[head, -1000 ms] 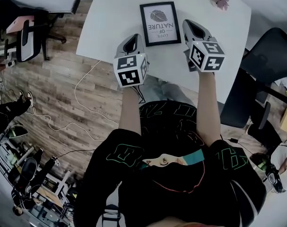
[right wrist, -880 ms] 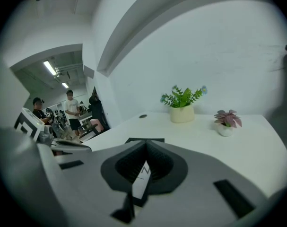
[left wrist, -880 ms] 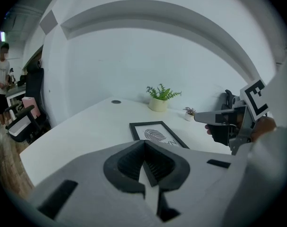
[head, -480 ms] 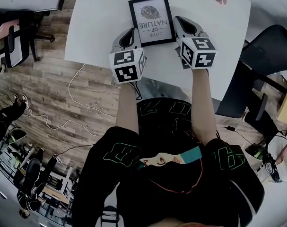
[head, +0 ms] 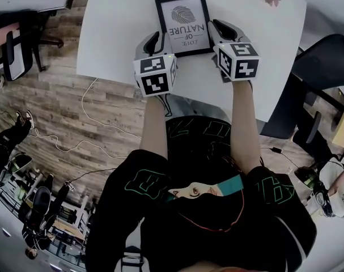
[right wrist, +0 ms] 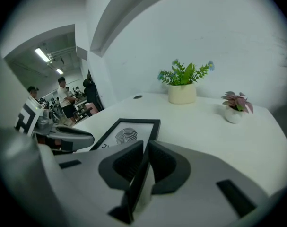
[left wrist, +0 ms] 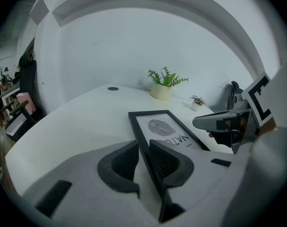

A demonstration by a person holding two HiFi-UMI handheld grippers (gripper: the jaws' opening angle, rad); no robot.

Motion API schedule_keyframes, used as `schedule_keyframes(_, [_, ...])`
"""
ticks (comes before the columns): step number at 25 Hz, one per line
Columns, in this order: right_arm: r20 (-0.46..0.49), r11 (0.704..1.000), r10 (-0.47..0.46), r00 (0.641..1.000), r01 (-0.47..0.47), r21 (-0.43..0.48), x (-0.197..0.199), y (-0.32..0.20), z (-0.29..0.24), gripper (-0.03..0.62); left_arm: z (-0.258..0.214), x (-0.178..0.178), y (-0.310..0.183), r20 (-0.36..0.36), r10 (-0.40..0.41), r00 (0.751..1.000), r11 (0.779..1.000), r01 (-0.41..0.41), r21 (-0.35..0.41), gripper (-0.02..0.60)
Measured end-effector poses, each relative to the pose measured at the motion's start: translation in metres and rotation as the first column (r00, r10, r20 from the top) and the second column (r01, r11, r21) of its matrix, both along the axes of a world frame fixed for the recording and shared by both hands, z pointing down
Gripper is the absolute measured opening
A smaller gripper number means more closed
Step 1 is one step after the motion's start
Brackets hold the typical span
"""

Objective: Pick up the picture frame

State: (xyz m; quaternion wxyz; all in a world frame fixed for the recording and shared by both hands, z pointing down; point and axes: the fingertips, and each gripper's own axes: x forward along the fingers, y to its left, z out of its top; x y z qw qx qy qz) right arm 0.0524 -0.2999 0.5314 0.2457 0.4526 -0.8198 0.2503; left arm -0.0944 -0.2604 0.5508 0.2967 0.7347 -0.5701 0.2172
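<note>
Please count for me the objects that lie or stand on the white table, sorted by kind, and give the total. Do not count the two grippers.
Picture frame: 1
Potted plants: 2, the green one and the pink-leaved one
Total: 3

"LOVE OF NATURE", on picture frame (head: 183, 24)

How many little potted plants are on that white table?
2. A bigger green plant stands at the far side of the table. A smaller pink-leaved plant sits just right of it in the right gripper view. Others could be out of view.
</note>
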Motion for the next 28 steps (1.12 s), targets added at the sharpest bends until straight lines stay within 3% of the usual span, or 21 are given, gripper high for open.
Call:
schedule_keyframes(7, [-0.040, 0.997, -0.036, 0.999, 0.033, -0.077, -0.007, -0.002, 0.016, 0.081, 0.012, -0.001, -0.003, -0.014, -0.009, 1.000, 0.997, 0.008, -0.078, 0.095])
schedule_keyframes(14, [-0.066, 0.992, -0.041, 0.997, 0.033, -0.118, -0.006, -0.007, 0.026, 0.094, 0.011, -0.002, -0.009, -0.035, -0.023, 0.999, 0.996, 0.020, -0.091, 0.138])
schedule_keyframes(28, [-0.048, 0.983, -0.049, 0.998, 0.040, -0.181, -0.010, -0.004, 0.035, 0.105, 0.023, 0.010, -0.012, -0.049, -0.031, 0.998, 0.990, 0.024, -0.138, 0.113])
